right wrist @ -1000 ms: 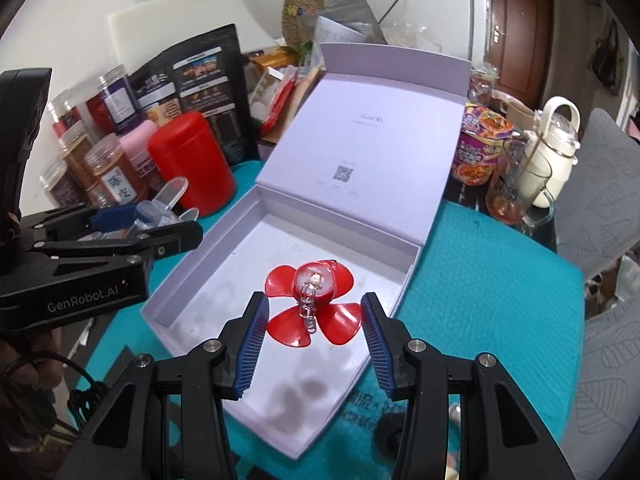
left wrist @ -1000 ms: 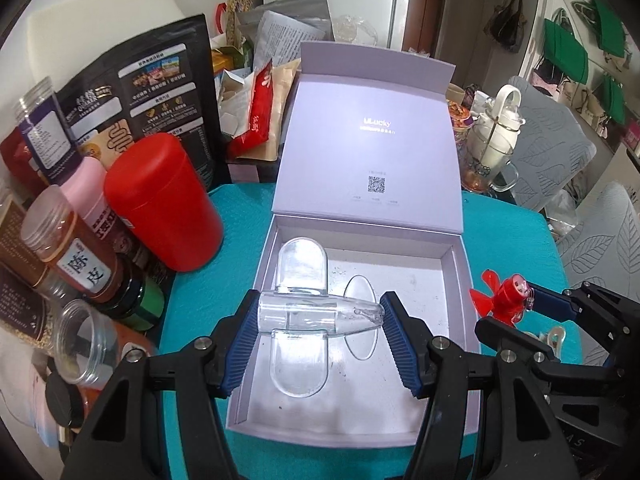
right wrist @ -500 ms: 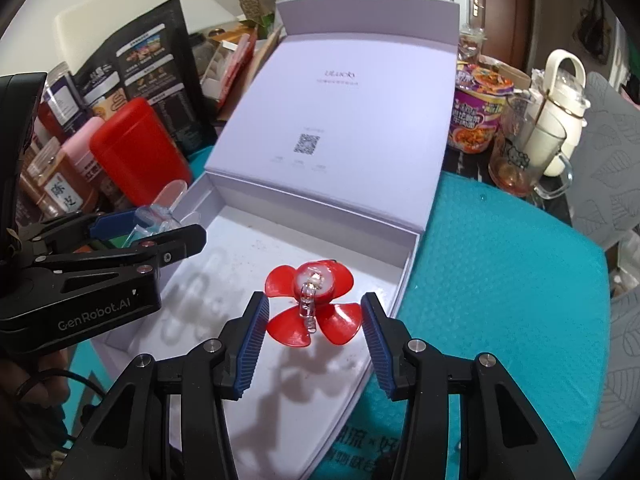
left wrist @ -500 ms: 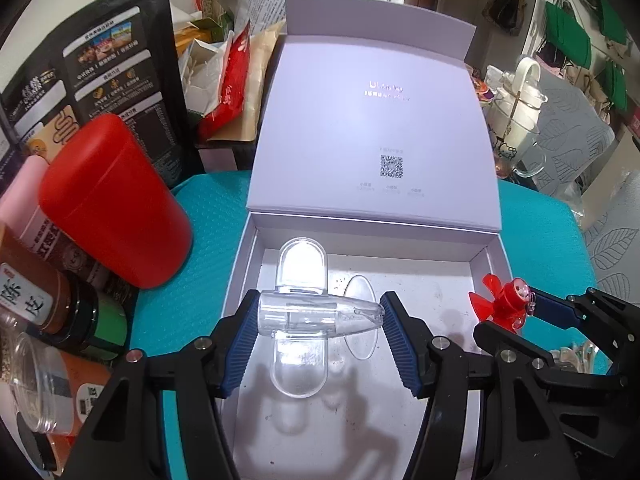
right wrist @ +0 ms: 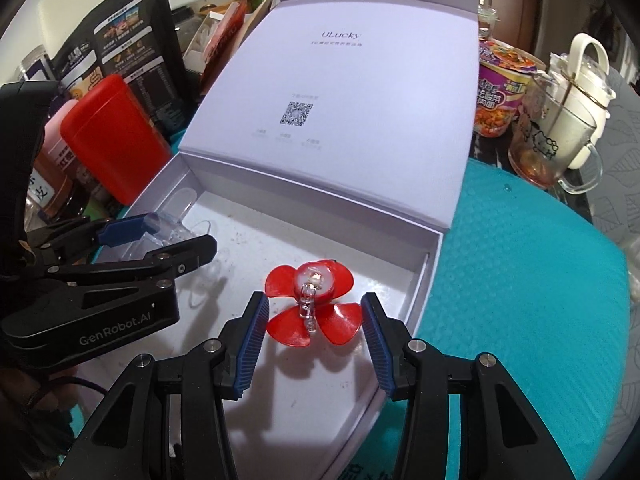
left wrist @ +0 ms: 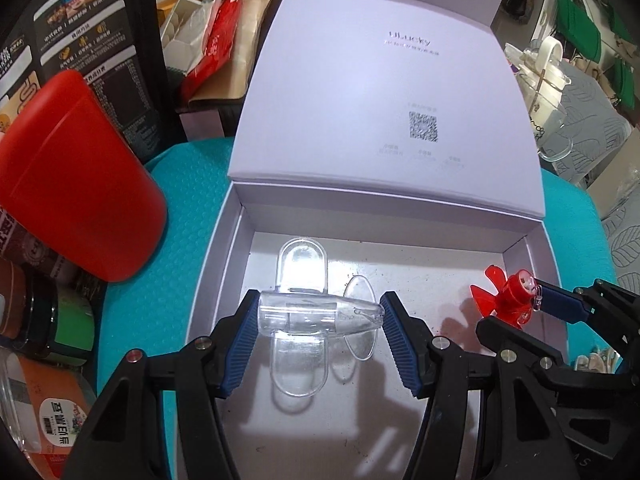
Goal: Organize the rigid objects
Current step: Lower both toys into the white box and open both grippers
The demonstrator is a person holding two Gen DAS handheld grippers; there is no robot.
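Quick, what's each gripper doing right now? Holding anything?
Left gripper: shut on the clear toy plane, over the open box.
Right gripper: shut on the red propeller.

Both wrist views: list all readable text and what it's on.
"ULucky": inside of the box lid.
QR code: same lid; small print around it is too blurred to read.
"GenRobot.AI": side of the left gripper.
"皮": label of a jar; the rest is cut off.
Black bag, noodle cup, orange jar: print too small or blurred.
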